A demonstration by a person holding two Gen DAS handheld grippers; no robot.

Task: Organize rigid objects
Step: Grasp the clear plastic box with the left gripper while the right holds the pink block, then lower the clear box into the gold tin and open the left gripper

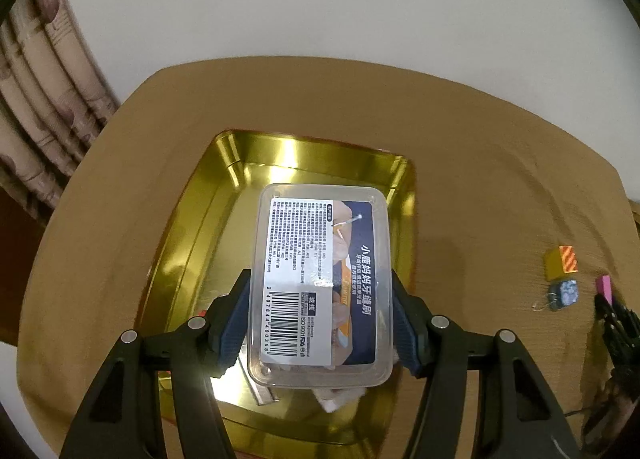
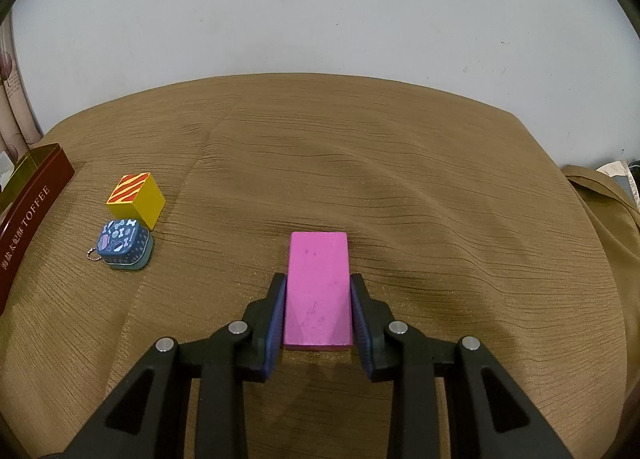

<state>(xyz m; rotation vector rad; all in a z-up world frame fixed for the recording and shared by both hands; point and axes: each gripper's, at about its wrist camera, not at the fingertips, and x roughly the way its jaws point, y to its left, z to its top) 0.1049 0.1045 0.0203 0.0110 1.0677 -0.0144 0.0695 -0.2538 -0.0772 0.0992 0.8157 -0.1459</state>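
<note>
While left wrist shows the gold tin (image 1: 192, 227), right shows another thing — the pink block (image 2: 318, 291).

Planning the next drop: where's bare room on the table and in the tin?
Free: brown cloth beyond and right of the pink block; gold tin floor left of the clear box. Crowded: yellow cube touching blue tin near the tin's wall.

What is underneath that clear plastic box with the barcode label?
The gold tin tray lies below the clear plastic box, which the left tool holds. Something white and a silvery strip peek out beneath; the box covers the rest.
</note>
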